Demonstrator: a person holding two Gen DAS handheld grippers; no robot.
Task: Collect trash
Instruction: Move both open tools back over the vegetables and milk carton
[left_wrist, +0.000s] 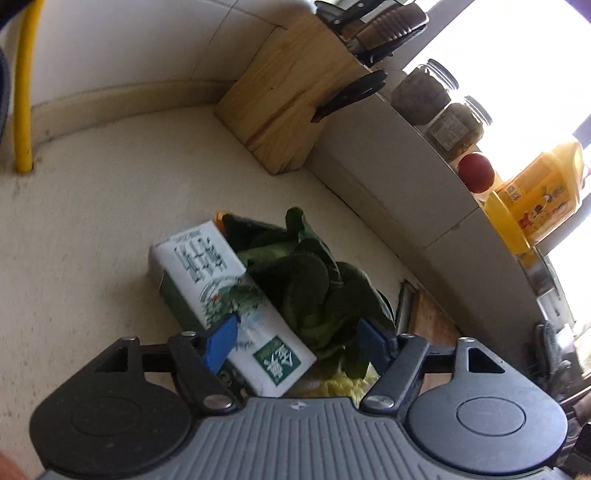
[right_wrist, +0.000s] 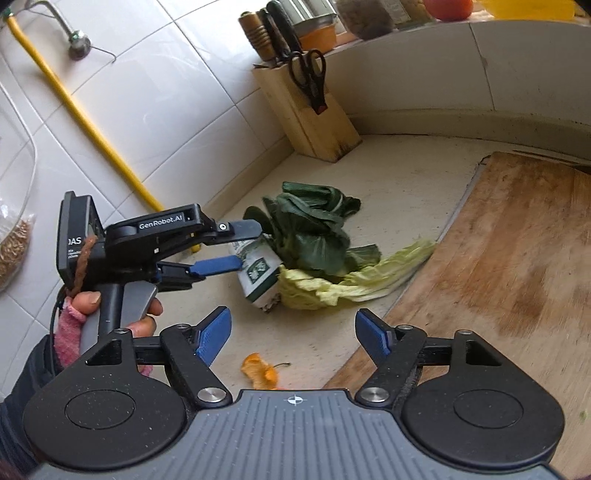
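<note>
Left gripper (right_wrist: 247, 245), blue-padded, jaws spread wide around the white-and-green paper drink carton (right_wrist: 258, 273); contact not discernible. Carton lies mid-frame on the beige countertop (right_wrist: 399, 192), against dark green leafy vegetables (right_wrist: 314, 232). Gripper body reads "GenRobot.AI"; carton print is illegible. Right gripper (right_wrist: 293, 330) gapes wide, low in frame, holding nothing.

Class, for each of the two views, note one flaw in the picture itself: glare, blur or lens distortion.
Left wrist view: the window is blown out to white, leaving the jars backlit and dark; the carton is slightly soft. Right wrist view: light is even, but the fisheye bends the wall ledge into a curve, and the cutting board smears with blur towards the right edge.
</note>
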